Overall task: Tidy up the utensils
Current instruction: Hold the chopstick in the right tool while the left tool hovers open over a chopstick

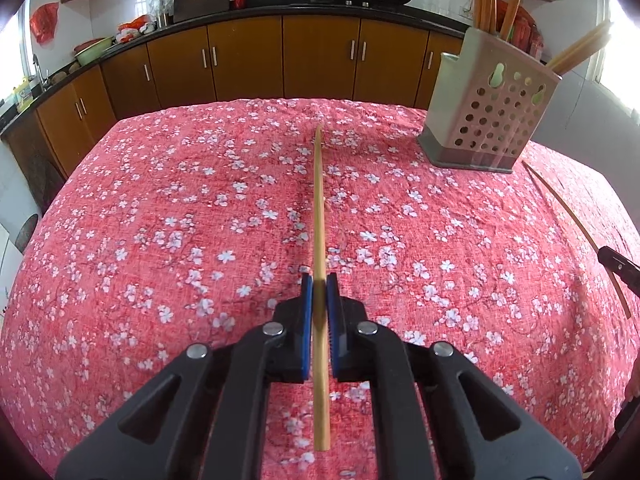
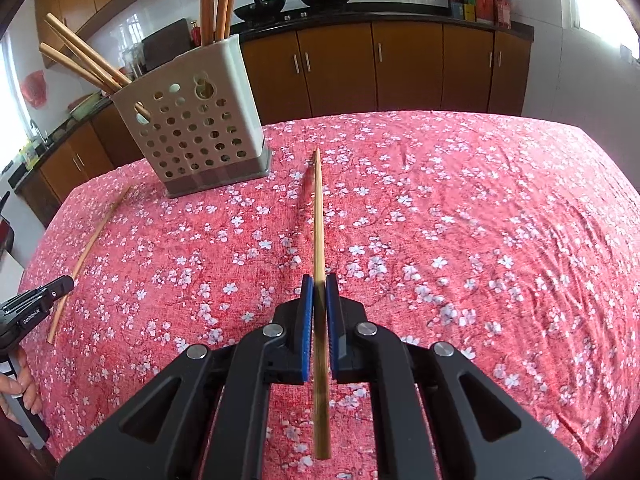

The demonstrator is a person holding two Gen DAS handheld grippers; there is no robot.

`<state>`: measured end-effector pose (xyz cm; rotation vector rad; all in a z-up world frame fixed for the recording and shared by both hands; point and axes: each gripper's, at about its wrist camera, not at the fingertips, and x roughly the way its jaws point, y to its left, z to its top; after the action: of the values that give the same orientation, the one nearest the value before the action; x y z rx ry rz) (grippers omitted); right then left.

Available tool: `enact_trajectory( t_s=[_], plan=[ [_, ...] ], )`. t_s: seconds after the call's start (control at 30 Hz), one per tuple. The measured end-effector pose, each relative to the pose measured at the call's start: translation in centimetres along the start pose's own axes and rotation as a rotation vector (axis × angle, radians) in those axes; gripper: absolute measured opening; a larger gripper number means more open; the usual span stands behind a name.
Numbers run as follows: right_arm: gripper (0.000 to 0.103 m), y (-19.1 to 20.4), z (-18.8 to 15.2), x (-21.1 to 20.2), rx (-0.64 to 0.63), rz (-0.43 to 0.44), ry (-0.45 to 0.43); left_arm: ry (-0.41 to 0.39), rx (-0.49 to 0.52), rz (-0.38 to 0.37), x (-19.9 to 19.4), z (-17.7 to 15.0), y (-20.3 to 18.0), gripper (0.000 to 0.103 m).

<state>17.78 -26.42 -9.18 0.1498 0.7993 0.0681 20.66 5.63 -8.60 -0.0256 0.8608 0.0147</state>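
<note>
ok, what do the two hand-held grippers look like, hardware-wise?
Both alike: left hand-held gripper and right hand-held gripper have matte black angular linkage arms with triangular cut-outs, round silver pivot pins and blue ribbed pads. The left one's side shows small white lettering in the right wrist view. No cables or sleeves visible.

The left hand-held gripper (image 1: 319, 280) fills the lower centre of its frame: 2 matte black plastic arms with triangular cut-outs, 4 round silver pivot screws, and 2 blue ribbed pads (image 1: 307, 320) at the tips. The right hand-held gripper (image 2: 319, 282) looks the same. At the left edge of the right wrist view, the other gripper's black body carries small white lettering, above a grey handle.
</note>
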Motion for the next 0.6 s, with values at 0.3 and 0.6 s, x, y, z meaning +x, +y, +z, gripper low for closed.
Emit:
enact_trajectory(
  t_s=[0.3,0.6],
  plan=[
    [0.007,-0.5,0.9,-0.7,-0.005,-0.002,-0.021,-0.045,-0.001,-0.010,-1.9,0.7,0.1,0.008],
    [0.007,-0.5,4.2,-4.8,0.003,0.021,-0.165,-0.212,0.007,-0.040,-7.5,4.3,-0.2,0.008]
  ],
)
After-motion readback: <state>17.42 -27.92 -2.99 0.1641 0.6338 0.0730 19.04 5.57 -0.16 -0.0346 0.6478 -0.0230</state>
